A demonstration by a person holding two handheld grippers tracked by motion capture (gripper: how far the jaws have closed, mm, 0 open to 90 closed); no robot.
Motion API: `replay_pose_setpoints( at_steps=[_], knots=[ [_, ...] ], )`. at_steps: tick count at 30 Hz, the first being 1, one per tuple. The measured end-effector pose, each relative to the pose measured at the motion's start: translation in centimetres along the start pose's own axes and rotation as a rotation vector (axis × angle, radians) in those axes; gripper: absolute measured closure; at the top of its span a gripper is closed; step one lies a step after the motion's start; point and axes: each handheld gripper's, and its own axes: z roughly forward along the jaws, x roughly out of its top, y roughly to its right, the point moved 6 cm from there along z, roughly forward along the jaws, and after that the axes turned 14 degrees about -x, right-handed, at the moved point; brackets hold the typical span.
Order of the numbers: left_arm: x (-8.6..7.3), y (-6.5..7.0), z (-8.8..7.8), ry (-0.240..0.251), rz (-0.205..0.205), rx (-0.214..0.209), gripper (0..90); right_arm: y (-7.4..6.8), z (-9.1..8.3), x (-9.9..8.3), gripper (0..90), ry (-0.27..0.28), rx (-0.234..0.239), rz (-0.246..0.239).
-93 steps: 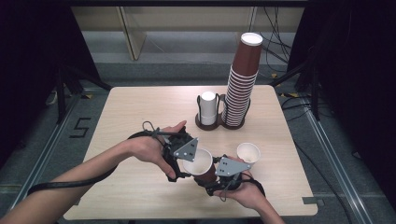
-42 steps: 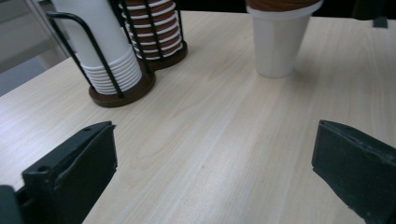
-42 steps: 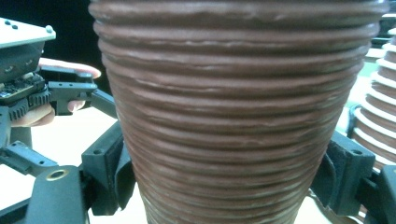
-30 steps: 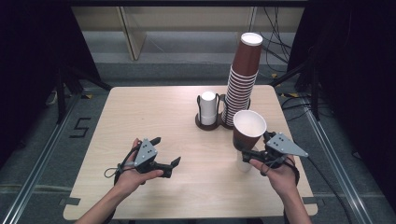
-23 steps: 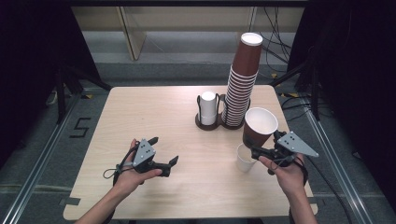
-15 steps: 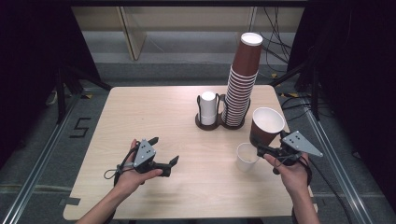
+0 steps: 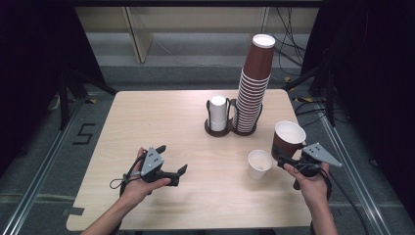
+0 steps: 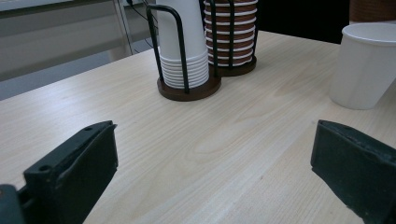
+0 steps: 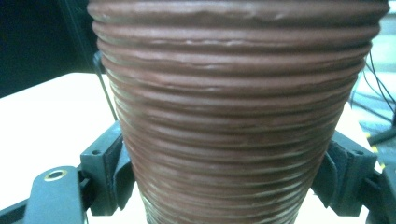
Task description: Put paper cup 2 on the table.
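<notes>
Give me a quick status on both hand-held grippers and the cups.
Right hand-held gripper clamped on brown cup. Left hand-held gripper open, empty. White cup stands beside it, close.

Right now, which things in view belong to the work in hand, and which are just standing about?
In play:
- ribbed brown paper cup, clamped in the right gripper
- loose white paper cup, standing on the table beside it

Standing by:
- tall stack of brown cups
- short stack of white cups
- left gripper, open, holding nothing
</notes>
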Motion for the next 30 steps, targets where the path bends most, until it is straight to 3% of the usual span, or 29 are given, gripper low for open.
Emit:
replay_pose_setpoints(
  at_steps=[5,6,7,9,14,16,18,20,22,24,30],
  knots=[
    [-0.1,0.1,0.0,0.000,0.000,-0.001,0.2,0.5,0.5,-1.6,19.7,-0.048,-0.014,0.014],
    [-0.1,0.1,0.0,-0.001,0.001,-0.002,0.1,0.8,0.8,-1.8,19.6,-0.042,-0.017,-0.002],
    [-0.2,0.1,0.0,-0.003,0.003,-0.002,0.2,0.7,0.7,-2.0,19.6,-0.062,-0.021,0.028],
    [-0.2,0.1,0.2,0.007,0.006,-0.008,0.2,0.9,0.9,-2.5,19.5,-0.085,-0.032,-0.005],
    [-0.3,0.2,0.1,-0.006,0.003,0.001,0.1,1.1,1.3,-3.3,19.4,-0.133,-0.056,-0.018],
    [-0.3,0.2,0.1,-0.010,0.001,-0.001,0.1,0.8,1.4,-3.8,19.3,-0.163,-0.055,0.022],
    [-0.4,0.1,0.2,-0.010,0.002,0.004,0.1,1.2,1.7,-4.1,19.3,-0.163,-0.058,-0.013],
    [-0.4,0.2,0.3,-0.013,0.002,0.001,0.1,1.2,1.8,-4.4,19.3,-0.178,-0.061,0.011],
    [-0.4,0.2,0.3,-0.014,0.003,0.001,0.1,1.4,1.8,-4.4,19.3,-0.177,-0.065,-0.006],
    [-0.5,0.2,0.3,-0.015,0.002,0.000,0.1,1.5,1.8,-4.6,19.3,-0.194,-0.076,0.016],
    [-0.5,0.3,0.3,-0.020,0.002,-0.001,0.1,1.9,1.9,-5.1,19.1,-0.214,-0.090,-0.029]
  ],
)
